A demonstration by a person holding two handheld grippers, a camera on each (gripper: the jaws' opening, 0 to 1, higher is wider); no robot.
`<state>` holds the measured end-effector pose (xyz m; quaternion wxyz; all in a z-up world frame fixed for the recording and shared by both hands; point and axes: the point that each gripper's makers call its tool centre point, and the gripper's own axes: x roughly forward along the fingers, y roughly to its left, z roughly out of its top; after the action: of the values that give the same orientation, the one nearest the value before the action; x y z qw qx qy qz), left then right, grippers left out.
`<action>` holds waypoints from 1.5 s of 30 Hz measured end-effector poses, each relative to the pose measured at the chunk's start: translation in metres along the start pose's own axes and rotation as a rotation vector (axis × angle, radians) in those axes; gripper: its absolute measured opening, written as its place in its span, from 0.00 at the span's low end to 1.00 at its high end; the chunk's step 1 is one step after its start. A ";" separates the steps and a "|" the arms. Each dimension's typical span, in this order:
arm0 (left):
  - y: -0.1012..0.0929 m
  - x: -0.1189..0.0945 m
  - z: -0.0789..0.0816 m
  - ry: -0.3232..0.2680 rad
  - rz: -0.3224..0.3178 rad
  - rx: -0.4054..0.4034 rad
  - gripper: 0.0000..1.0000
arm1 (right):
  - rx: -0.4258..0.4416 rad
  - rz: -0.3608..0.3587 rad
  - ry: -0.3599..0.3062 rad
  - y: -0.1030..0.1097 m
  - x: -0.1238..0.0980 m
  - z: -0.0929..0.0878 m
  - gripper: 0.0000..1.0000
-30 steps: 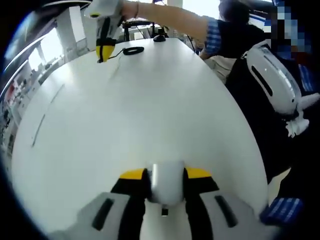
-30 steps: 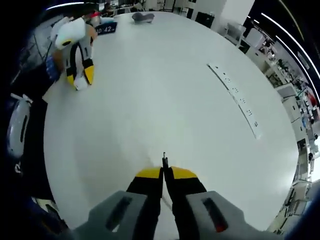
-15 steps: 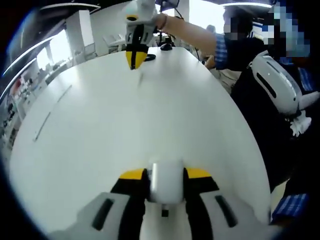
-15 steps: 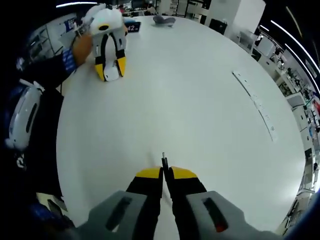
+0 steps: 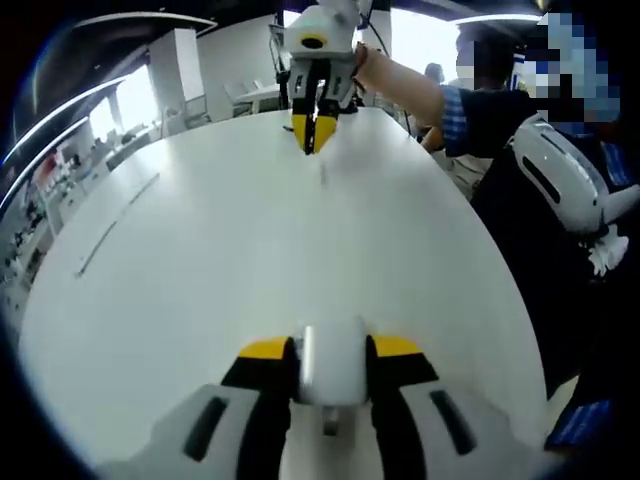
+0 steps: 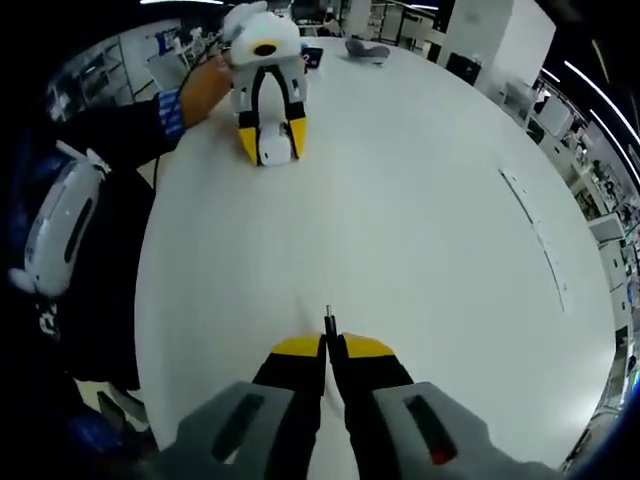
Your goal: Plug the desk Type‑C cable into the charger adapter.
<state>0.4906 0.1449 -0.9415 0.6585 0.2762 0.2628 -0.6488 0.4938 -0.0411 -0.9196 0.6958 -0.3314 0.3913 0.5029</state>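
Observation:
My left gripper point(image 5: 332, 348) is shut on a white charger adapter point(image 5: 333, 372), which stands between the yellow-tipped jaws just above the round white table point(image 5: 220, 250). In the right gripper view the same gripper point(image 6: 271, 148) hangs at the far side with the adapter point(image 6: 270, 152) between its tips. My right gripper point(image 6: 330, 345) is shut on the thin dark Type-C cable plug point(image 6: 328, 322), whose tip sticks out past the jaws. In the left gripper view it point(image 5: 312, 138) hovers over the table's far end, jaws together. The two grippers face each other, well apart.
A long narrow slot strip point(image 6: 535, 235) runs along the table's right side, also seen as a strip point(image 5: 112, 228) on the left. The person stands at the table edge point(image 5: 500, 260) with a white device point(image 5: 558, 180) on the body. Small items point(image 6: 365, 47) lie far back.
Each gripper has swung toward the middle of the other's view and grown larger, so they are closer and more in line. Both grips are unchanged.

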 end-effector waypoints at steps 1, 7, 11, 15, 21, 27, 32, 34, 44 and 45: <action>0.000 0.000 0.000 -0.003 0.001 0.000 0.28 | -0.009 0.005 -0.006 0.003 0.003 0.003 0.04; 0.000 0.002 0.001 -0.028 -0.002 -0.002 0.28 | -0.051 0.040 -0.042 0.018 0.014 0.018 0.04; 0.000 0.003 0.003 -0.043 -0.005 0.005 0.28 | -0.078 0.059 -0.073 0.027 0.019 0.029 0.04; -0.001 0.007 0.009 -0.081 -0.015 0.013 0.28 | -0.094 0.075 -0.109 0.032 0.024 0.040 0.04; -0.005 0.013 0.015 -0.113 -0.021 0.030 0.28 | -0.119 0.096 -0.148 0.039 0.031 0.053 0.04; -0.008 0.017 0.022 -0.149 -0.038 0.036 0.28 | -0.131 0.118 -0.182 0.044 0.035 0.062 0.04; -0.010 0.022 0.029 -0.173 -0.040 0.039 0.28 | -0.147 0.133 -0.211 0.053 0.039 0.066 0.04; -0.010 0.025 0.032 -0.180 -0.040 0.040 0.28 | -0.159 0.141 -0.228 0.057 0.039 0.069 0.04; -0.009 0.038 0.044 -0.226 -0.030 0.047 0.28 | -0.149 0.158 -0.286 0.055 0.051 0.068 0.04; -0.009 0.039 0.046 -0.232 -0.029 0.052 0.28 | -0.143 0.159 -0.292 0.054 0.053 0.067 0.04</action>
<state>0.4817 0.0846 -0.9370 0.6677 0.2124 0.1720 -0.6924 0.4659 0.0541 -0.9383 0.6781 -0.2713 0.2743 0.6256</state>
